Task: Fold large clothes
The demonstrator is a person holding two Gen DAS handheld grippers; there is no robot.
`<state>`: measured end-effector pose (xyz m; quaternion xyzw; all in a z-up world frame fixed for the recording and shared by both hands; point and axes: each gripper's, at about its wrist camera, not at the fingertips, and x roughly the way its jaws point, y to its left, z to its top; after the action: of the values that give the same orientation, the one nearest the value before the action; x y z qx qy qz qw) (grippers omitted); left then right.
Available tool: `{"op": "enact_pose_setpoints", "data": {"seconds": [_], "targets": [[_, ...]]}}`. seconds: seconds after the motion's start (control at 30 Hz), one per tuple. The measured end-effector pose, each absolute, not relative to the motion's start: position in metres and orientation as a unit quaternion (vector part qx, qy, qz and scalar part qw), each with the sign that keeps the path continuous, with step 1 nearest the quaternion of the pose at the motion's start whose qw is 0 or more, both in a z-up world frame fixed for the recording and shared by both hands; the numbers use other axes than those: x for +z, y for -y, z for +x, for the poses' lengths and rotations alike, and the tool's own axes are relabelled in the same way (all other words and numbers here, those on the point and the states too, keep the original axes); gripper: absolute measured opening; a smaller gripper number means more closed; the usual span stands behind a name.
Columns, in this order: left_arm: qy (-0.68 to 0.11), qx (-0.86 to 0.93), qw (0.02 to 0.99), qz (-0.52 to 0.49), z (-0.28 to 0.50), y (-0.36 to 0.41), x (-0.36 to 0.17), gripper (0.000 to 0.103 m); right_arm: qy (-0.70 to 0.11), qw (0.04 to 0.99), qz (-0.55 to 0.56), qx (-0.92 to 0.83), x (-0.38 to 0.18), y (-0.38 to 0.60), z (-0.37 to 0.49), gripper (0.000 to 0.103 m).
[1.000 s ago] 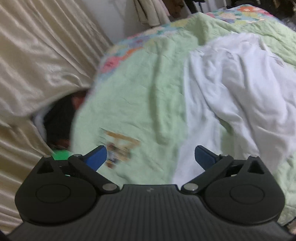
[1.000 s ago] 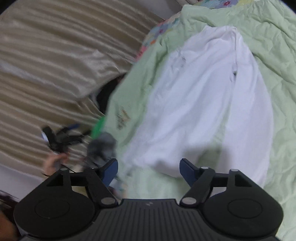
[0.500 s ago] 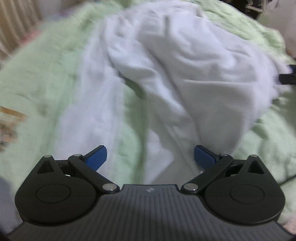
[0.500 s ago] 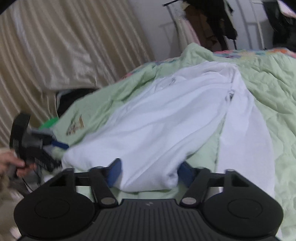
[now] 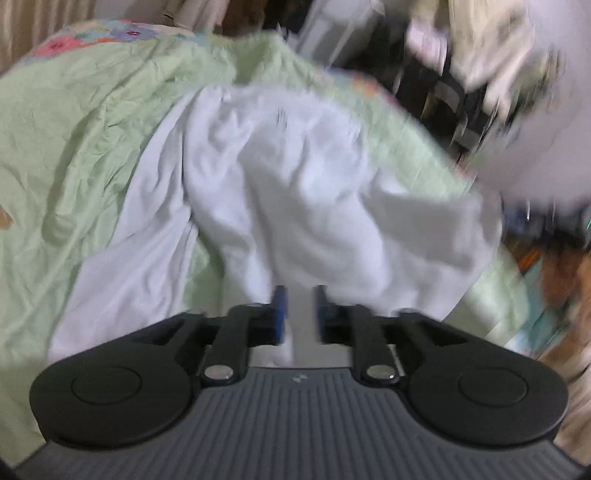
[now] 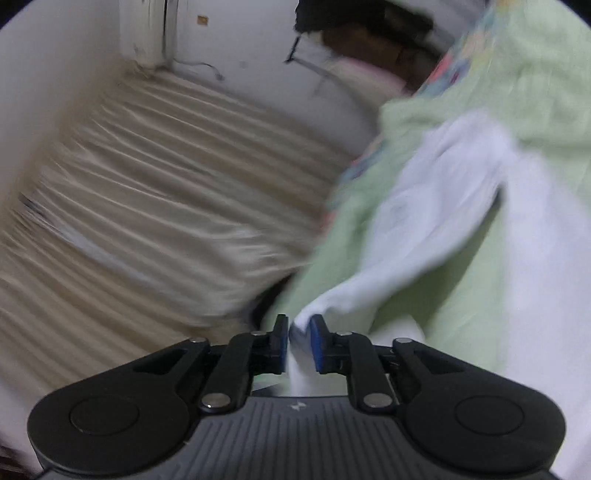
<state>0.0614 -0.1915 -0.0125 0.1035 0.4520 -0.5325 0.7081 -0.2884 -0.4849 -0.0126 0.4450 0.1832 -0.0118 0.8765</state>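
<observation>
A large white garment [image 5: 303, 184] lies rumpled on a light green quilt [image 5: 74, 129]. My left gripper [image 5: 300, 308] is shut on a bunched edge of the garment at its near end. In the right wrist view the same white garment [image 6: 436, 221] stretches up from my right gripper [image 6: 298, 341], which is shut on another bunched edge of it. The cloth is pulled taut from both grips. Both views are blurred by motion.
The green quilt [image 6: 535, 92] has a flowered border [image 5: 92, 35]. A beige pleated curtain [image 6: 147, 203] hangs at the left of the bed. Hanging clothes and dark clutter [image 5: 480, 74] stand beyond the bed's far right edge.
Both grippers were open above the garment; now each has closed on a bunch of the white cloth. Both views have swung sharply, the right one towards the curtain.
</observation>
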Motion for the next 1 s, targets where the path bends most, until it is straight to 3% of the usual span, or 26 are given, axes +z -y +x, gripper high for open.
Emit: {"op": "enact_pose_setpoints", "data": {"seconds": [0.13, 0.2, 0.27, 0.37, 0.4, 0.5, 0.63, 0.8, 0.87, 1.0], "targets": [[-0.433, -0.569, 0.68, 0.161, 0.033, 0.208, -0.015, 0.057, -0.231, 0.869, 0.438, 0.002, -0.041, 0.476, -0.236, 0.017], [-0.406, -0.58, 0.683, 0.182, 0.024, 0.215, -0.013, 0.07, -0.232, 0.882, 0.411, -0.016, -0.043, 0.469, -0.218, 0.017], [-0.374, -0.58, 0.694, 0.204, 0.024, 0.216, -0.018, 0.091, -0.228, 0.9, 0.37, -0.041, -0.04, 0.463, -0.204, 0.017], [-0.355, -0.602, 0.679, 0.224, 0.022, 0.23, -0.025, 0.092, -0.232, 0.909, 0.343, -0.056, -0.037, 0.465, -0.194, 0.018], [-0.371, -0.608, 0.67, 0.211, 0.028, 0.23, -0.027, 0.092, -0.233, 0.911, 0.333, -0.062, -0.036, 0.466, -0.191, 0.023], [-0.42, -0.613, 0.651, 0.153, 0.05, 0.223, -0.031, 0.091, -0.244, 0.913, 0.319, -0.071, -0.032, 0.472, -0.195, 0.055], [-0.46, -0.601, 0.651, 0.063, 0.093, 0.179, -0.039, 0.092, -0.22, 0.925, 0.302, -0.059, -0.023, 0.481, -0.251, 0.066], [-0.556, -0.551, 0.622, -0.032, 0.124, 0.132, -0.067, 0.093, -0.249, 0.939, 0.235, -0.044, -0.03, 0.467, -0.3, 0.071], [-0.576, -0.534, 0.618, -0.029, 0.123, 0.121, -0.08, 0.103, -0.263, 0.941, 0.209, -0.04, -0.035, 0.458, -0.303, 0.071], [-0.61, -0.474, 0.634, 0.02, 0.116, 0.131, -0.105, 0.103, -0.285, 0.95, 0.121, -0.034, -0.05, 0.429, -0.279, 0.072]]}}
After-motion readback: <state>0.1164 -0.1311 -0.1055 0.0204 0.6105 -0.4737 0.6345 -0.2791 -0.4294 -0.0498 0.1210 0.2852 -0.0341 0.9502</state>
